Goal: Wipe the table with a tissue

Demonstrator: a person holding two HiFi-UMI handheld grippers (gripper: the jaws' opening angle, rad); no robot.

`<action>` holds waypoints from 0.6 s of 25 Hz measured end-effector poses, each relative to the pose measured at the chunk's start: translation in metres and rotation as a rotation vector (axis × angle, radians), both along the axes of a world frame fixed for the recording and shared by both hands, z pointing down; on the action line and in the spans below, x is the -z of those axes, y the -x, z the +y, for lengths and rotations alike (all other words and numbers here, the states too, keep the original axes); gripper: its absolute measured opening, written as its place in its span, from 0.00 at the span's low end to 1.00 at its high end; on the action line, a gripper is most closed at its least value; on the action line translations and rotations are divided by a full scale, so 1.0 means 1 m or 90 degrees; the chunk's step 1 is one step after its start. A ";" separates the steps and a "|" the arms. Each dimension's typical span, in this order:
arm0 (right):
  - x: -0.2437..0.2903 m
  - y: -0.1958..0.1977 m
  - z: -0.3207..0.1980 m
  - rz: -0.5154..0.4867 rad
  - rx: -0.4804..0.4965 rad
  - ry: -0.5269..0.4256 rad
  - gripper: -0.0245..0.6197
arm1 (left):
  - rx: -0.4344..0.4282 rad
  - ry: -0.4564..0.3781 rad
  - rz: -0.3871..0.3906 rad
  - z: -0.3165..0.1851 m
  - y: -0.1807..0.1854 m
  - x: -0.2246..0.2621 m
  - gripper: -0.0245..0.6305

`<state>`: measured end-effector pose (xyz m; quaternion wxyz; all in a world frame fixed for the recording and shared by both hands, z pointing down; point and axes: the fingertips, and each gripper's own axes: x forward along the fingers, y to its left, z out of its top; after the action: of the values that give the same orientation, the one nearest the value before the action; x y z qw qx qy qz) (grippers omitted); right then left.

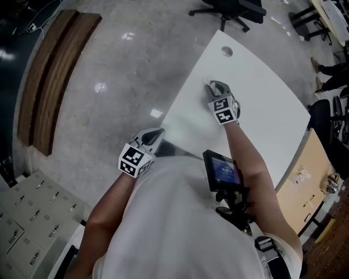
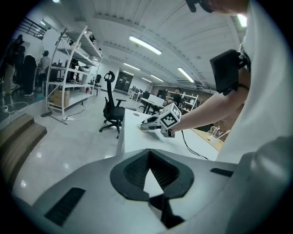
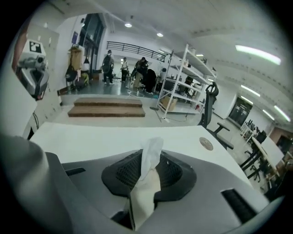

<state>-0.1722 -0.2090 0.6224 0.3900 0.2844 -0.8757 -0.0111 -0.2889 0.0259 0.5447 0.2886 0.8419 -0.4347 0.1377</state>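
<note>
My right gripper (image 1: 214,86) reaches out over the white table (image 1: 262,114) and is shut on a white tissue (image 3: 149,167), which sticks up between its black pads (image 3: 171,173). From the head view the tissue is barely visible under the fingertips. The left gripper view also catches the right gripper (image 2: 149,123), low over the table (image 2: 137,139). My left gripper (image 1: 150,136) hovers at the table's near left edge. Its jaws (image 2: 149,157) meet at the tips and hold nothing. It also appears at the far left of the right gripper view (image 3: 35,75).
A round cable hole (image 1: 227,51) sits near the table's far corner. A black office chair (image 1: 234,11) stands beyond the table. Wooden steps (image 1: 49,82) lie on the floor at left. Grey lockers (image 1: 32,218) are near left, a wooden cabinet (image 1: 305,180) at right.
</note>
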 end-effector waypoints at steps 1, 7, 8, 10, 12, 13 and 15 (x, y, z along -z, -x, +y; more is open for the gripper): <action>0.000 0.003 0.004 0.004 0.006 -0.012 0.16 | 0.007 0.003 0.000 0.002 0.004 -0.001 0.04; 0.000 0.043 0.064 -0.023 0.140 0.013 0.15 | 0.005 0.003 0.007 0.002 0.007 -0.004 0.04; 0.000 0.048 0.075 -0.026 0.158 0.017 0.15 | 0.000 0.002 0.007 0.001 0.005 -0.003 0.04; 0.001 0.054 0.098 -0.037 0.191 0.029 0.15 | -0.007 -0.002 0.008 -0.002 0.002 -0.002 0.04; 0.001 0.059 0.123 -0.054 0.224 0.051 0.15 | -0.012 -0.005 0.008 -0.004 0.001 -0.001 0.04; 0.001 0.062 0.137 -0.065 0.244 0.068 0.15 | -0.014 -0.007 0.009 -0.005 0.001 -0.001 0.04; 0.001 0.069 0.167 -0.087 0.292 0.113 0.15 | -0.021 -0.010 0.011 -0.006 0.002 0.000 0.04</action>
<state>-0.2409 -0.0418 0.6212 0.3408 0.0431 -0.9392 -0.0029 -0.2910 0.0203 0.5446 0.2836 0.8522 -0.4195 0.1319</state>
